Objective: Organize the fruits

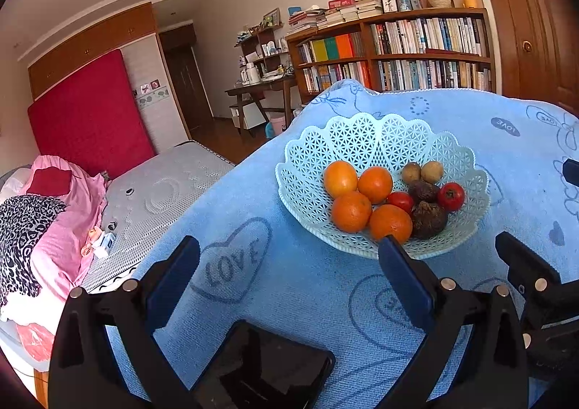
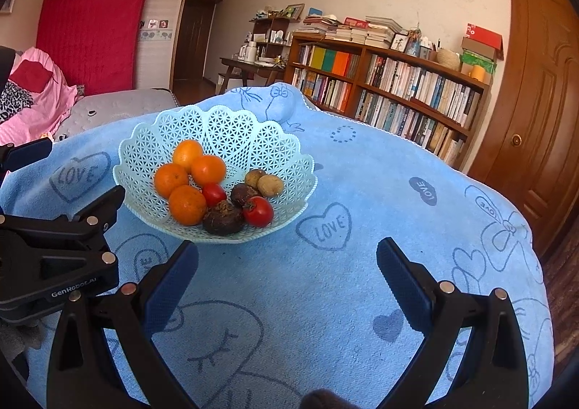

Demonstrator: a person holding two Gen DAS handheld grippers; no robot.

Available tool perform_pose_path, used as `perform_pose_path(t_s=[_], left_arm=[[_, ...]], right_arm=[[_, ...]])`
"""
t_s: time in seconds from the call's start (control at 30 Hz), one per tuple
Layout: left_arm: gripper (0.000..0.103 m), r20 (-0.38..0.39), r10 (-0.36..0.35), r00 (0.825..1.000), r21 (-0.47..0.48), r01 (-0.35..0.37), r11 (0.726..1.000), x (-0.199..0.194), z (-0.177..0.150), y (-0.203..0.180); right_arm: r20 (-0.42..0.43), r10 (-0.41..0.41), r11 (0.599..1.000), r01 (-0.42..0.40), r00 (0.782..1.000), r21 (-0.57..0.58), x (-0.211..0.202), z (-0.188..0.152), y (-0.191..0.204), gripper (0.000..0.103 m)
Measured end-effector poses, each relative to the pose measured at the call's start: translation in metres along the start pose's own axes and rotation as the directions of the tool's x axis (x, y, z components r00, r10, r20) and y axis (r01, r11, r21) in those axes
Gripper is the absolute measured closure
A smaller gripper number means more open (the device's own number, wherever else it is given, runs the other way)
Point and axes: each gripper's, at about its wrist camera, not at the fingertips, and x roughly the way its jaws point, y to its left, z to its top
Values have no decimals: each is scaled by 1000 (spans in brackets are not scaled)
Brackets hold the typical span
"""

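phone [image 1: 264,369] | blue towel [image 2: 325,300] | basket [image 2: 231,134] | bookshelf [image 2: 398,94] | bed [image 1: 173,192]

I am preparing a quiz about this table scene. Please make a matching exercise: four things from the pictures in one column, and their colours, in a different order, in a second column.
Things:
1. basket
2. towel
3. tomato
4. round fruit nearest the left gripper

Colours:
A. orange
B. pale green
C. red
D. light blue

Pairs: 1-B, 2-D, 3-C, 4-A
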Motion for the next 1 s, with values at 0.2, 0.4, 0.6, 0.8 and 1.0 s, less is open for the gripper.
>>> perform_pose_path(t_s=[0.2,0.4,0.6,0.8,1.0], left_arm=[[3,-1,0,1000,0,0,1000,0,0,0],[3,-2,2,1000,1,-2,1000,0,0,0],[3,-2,2,1000,2,-2,1000,0,0,0],[3,-2,2,1000,2,-2,1000,0,0,0],[3,-1,1,1000,3,-1,1000,0,0,0]], right_arm=[[-3,7,1000,-7,1000,-8,0,0,2,5],[-9,19,1000,-19,1000,-10,1,-1,3,5],[-10,32,999,-32,999,-9,1,-1,3,5],[-7,49,999,-49,999,-3,0,-1,3,5],[9,26,1000,-26,1000,-11,-5,0,3,5]])
